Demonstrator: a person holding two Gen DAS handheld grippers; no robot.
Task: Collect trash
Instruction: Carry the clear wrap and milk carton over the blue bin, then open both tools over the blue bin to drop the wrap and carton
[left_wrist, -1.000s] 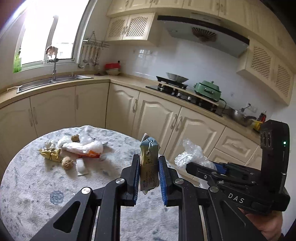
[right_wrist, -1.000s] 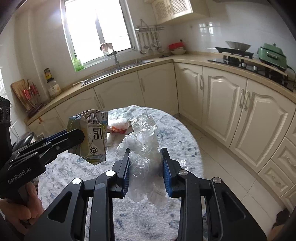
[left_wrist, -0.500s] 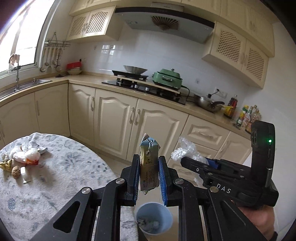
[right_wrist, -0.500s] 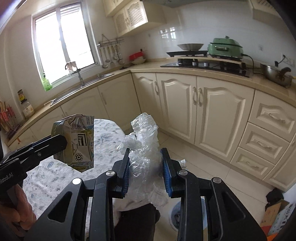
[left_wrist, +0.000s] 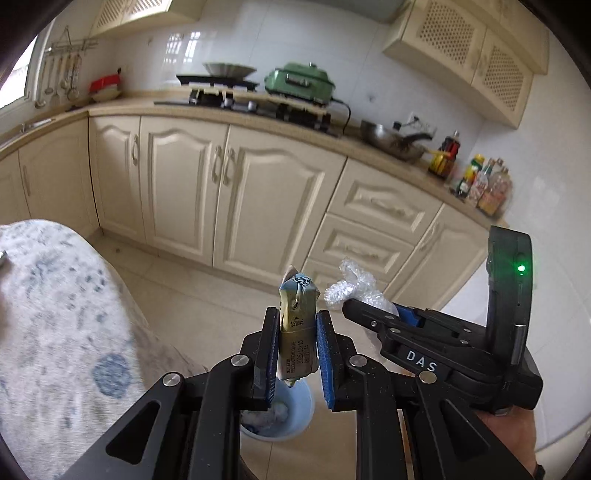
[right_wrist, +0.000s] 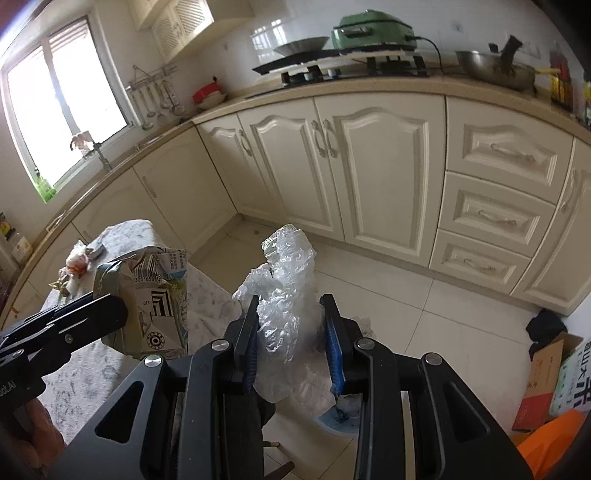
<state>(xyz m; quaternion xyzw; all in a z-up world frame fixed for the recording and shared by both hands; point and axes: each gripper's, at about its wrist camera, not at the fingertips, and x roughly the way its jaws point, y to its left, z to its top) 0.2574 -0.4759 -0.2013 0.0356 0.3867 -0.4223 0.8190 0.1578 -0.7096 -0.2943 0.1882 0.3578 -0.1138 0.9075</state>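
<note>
Crushed carton (left_wrist: 297, 332), crumpled plastic (right_wrist: 290, 317), both aloft

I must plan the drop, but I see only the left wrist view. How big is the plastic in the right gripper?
Observer: Large. The plastic rises above the right gripper and hangs below its pads.
Operator: Is there trash on the table?
Observer: Yes, a small pile lies at the far edge of the table.
Operator: Is the floor beside the bin free?
Observer: A cardboard box lies further right, apart from the bin.
</note>
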